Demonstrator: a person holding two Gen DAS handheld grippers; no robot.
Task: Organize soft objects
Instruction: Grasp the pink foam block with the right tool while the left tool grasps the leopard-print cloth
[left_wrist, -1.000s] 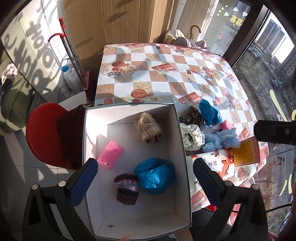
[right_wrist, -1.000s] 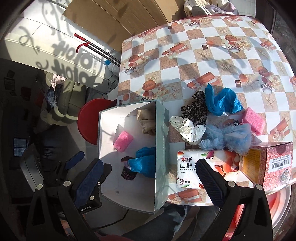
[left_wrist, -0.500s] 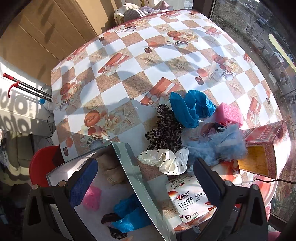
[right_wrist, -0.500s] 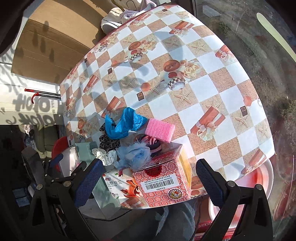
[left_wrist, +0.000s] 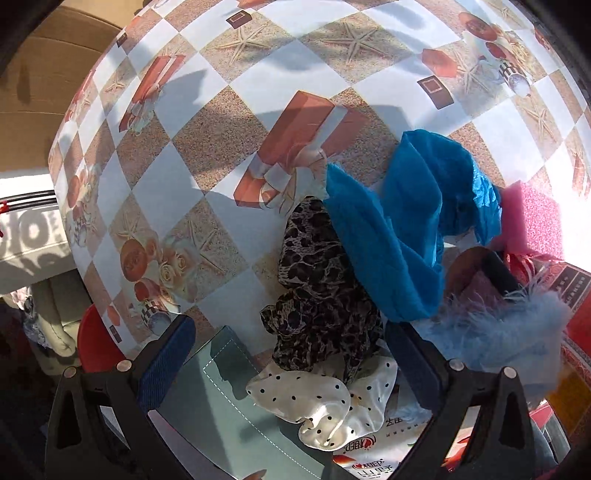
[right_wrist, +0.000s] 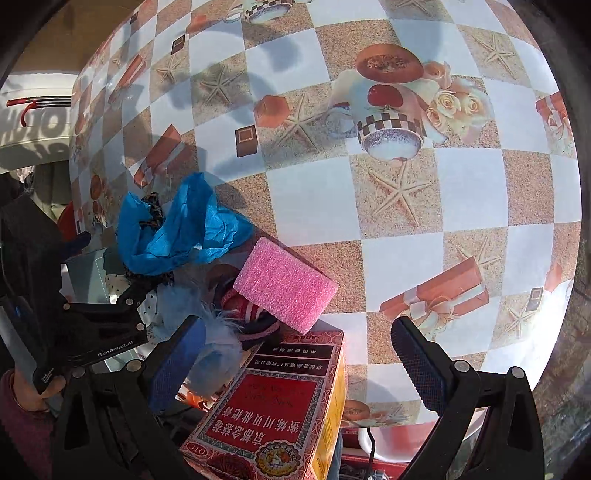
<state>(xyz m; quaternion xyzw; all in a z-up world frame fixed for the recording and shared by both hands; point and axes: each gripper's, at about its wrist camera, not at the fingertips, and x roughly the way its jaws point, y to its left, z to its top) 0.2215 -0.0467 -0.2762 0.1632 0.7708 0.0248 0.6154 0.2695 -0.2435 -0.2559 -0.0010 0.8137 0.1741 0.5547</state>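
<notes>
Only a grey-green wall of the box (left_wrist: 236, 398) in the left wrist view, at the bottom edge; interior out of sight here, contents impossible to tell. A second ago, seen from above: pink sponge, blue cloth, knitted pieces inside. Since then, both cameras swung away from the box and down close over the pile on the checked tablecloth (left_wrist: 229, 140).

Left gripper (left_wrist: 291, 365) spread wide, holding nothing, with the white polka-dot scrunchie (left_wrist: 317, 402) between the fingers and the leopard-print scrunchie (left_wrist: 317, 295) just beyond. Blue cloth (left_wrist: 402, 229) touching the leopard one, fluffy light-blue piece (left_wrist: 491, 332) to its right.

Right gripper (right_wrist: 295, 362) likewise wide open and empty, hovering over a red printed carton (right_wrist: 269, 410). Pink sponge (right_wrist: 284, 284) just ahead of the fingers, resting partly on the carton's far edge, perhaps also on a striped knit beneath.
</notes>
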